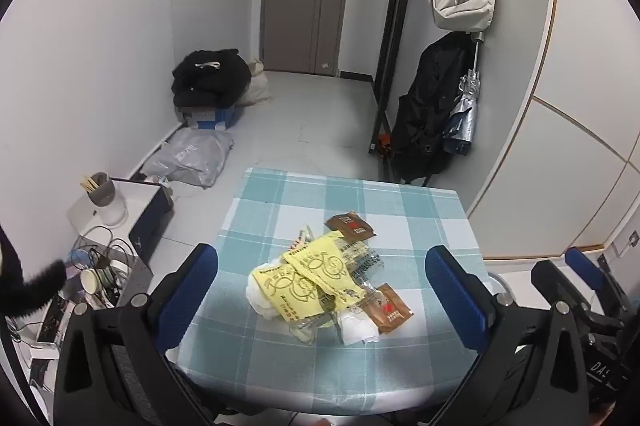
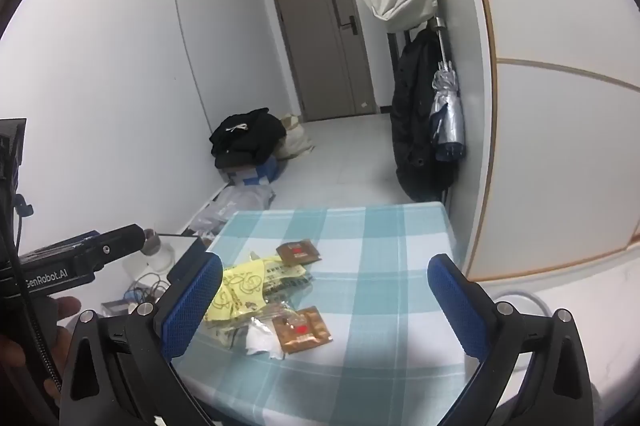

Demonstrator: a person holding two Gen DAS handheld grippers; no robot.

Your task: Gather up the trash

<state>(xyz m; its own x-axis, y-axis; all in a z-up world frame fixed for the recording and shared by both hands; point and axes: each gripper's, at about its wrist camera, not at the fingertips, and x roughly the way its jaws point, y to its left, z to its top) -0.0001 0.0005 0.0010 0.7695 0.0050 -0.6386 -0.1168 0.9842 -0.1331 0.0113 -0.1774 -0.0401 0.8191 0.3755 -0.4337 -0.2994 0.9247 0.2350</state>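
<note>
the surface [image 1: 280, 198], under a teal and white checked cloth, carries a small heap of trash near its middle. biggest in the heap are the yellow wrappers [image 1: 308, 278], crumpled over a white tissue [image 1: 260, 300]. clear plastic wrap [image 1: 362, 260] lies just beside them. one brown sachet [image 1: 350, 225] sits at the far edge of the heap, another brown packet [image 1: 390, 308] at the near edge. the left gripper [image 1: 322, 290] hangs above the heap, jaws spread wide, holding nothing. the right gripper [image 2: 326, 300] is likewise wide open and empty, with the heap toward its left finger.
</note>
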